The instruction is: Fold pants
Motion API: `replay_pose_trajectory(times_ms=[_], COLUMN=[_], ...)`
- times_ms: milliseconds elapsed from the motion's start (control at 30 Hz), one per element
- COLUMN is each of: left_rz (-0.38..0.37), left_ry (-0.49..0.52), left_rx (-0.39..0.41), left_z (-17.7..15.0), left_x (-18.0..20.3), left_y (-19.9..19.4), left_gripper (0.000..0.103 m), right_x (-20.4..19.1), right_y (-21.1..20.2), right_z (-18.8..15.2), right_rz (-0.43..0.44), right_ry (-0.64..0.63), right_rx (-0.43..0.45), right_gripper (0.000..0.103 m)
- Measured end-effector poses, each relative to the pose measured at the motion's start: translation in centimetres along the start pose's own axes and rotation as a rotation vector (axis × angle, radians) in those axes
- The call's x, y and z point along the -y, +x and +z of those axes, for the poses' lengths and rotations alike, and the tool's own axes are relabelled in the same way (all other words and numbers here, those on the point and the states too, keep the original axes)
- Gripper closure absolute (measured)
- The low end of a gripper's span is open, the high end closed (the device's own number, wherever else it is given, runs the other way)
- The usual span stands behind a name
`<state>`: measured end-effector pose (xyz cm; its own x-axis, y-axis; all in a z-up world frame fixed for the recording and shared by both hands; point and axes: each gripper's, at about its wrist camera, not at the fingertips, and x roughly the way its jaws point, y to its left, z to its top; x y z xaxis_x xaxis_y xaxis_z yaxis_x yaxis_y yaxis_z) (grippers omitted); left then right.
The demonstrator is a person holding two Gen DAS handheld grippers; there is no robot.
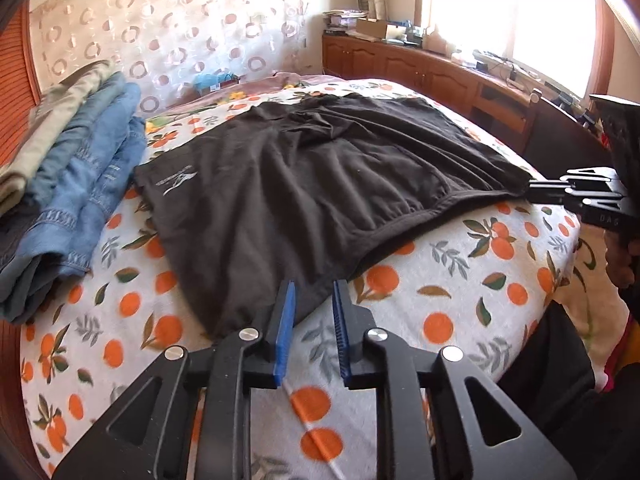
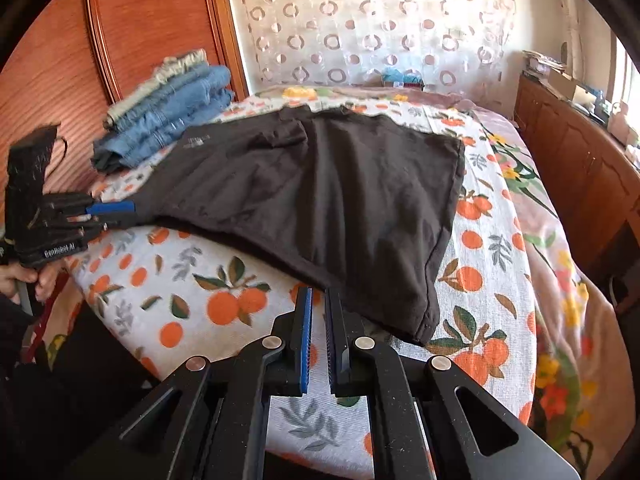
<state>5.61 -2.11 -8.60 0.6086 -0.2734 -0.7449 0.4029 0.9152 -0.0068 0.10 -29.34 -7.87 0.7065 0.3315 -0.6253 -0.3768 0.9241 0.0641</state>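
Dark brown pants lie folded flat on the orange-print bed cover; they also show in the right wrist view. My left gripper has its blue pads apart at the pants' near corner, with the fabric edge between or just under the tips. My right gripper has its pads a small gap apart at the pants' near edge, and whether cloth is pinched is not clear. In the left wrist view the right gripper sits at the pants' right corner. In the right wrist view the left gripper sits at the left corner.
A stack of folded blue jeans and a khaki garment lies at the bed's left by the wooden headboard. A wooden cabinet with clutter runs under the bright window. A patterned curtain hangs behind the bed.
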Motion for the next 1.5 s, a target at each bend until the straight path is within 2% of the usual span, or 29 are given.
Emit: replay_pose_trajectory(times_ms=[100, 167, 200, 367, 533, 667, 1033, 1100, 1167, 1233, 1433, 1500], left_rz=[0.009, 0.016, 0.021, 0.057, 0.074, 0.086, 0.042, 0.035, 0.031, 0.012, 0.032, 0.030], left_ry=[-0.031, -0.061, -0.081, -0.125, -0.157, -0.168, -0.230, -0.248, -0.258, -0.268, -0.262, -0.249], left_rx=[0.010, 0.014, 0.022, 0.023, 0.019, 0.000, 0.039, 0.034, 0.015, -0.003, -0.032, -0.034], left_z=[-0.4, -0.7, -0.9, -1.0, -1.1, -1.5, 0.1, 0.4, 0.6, 0.7, 0.5, 0.4], left_x=[-0.9, -1.8, -2.4, -4.1, -5.1, -5.3, -7.6, -8.2, -8.7, -8.9, -8.8, -8.6], left_y=[-0.8, -1.2, -1.4, -1.4, -0.9, -0.6, -0.6, -0.2, 0.5, 1.2, 2.2, 2.2], left_gripper=[0.076, 0.058, 0.056, 0.055, 0.055, 0.055, 0.055, 0.058, 0.070, 0.071, 0.071, 0.086], right_x=[0.2, 0.4, 0.5, 1.0, 0.8, 1.1, 1.2, 1.1, 1.2, 1.2, 1.1, 1.1], right_y=[-0.6, -0.4, -0.2, 0.9, 3.0, 3.8, 3.4, 3.4, 3.4, 3.4, 3.3, 3.3], right_z=[0.4, 0.5, 0.6, 0.7, 0.1, -0.2, -1.4, -1.6, -1.7, -1.8, -1.9, -1.9], right_rz=[0.005, -0.017, -0.033, -0.076, -0.102, -0.102, -0.095, -0.100, -0.101, -0.102, -0.104, -0.104], right_ry=[0.029, 0.035, 0.038, 0.063, 0.084, 0.094, 0.097, 0.095, 0.097, 0.093, 0.087, 0.086], right_rx=[0.033, 0.050, 0.057, 0.097, 0.060, 0.048, 0.113, 0.122, 0.125, 0.126, 0.131, 0.134], right_gripper=[0.097, 0.096, 0.096, 0.096, 0.092, 0.083, 0.078, 0.077, 0.077, 0.077, 0.077, 0.077])
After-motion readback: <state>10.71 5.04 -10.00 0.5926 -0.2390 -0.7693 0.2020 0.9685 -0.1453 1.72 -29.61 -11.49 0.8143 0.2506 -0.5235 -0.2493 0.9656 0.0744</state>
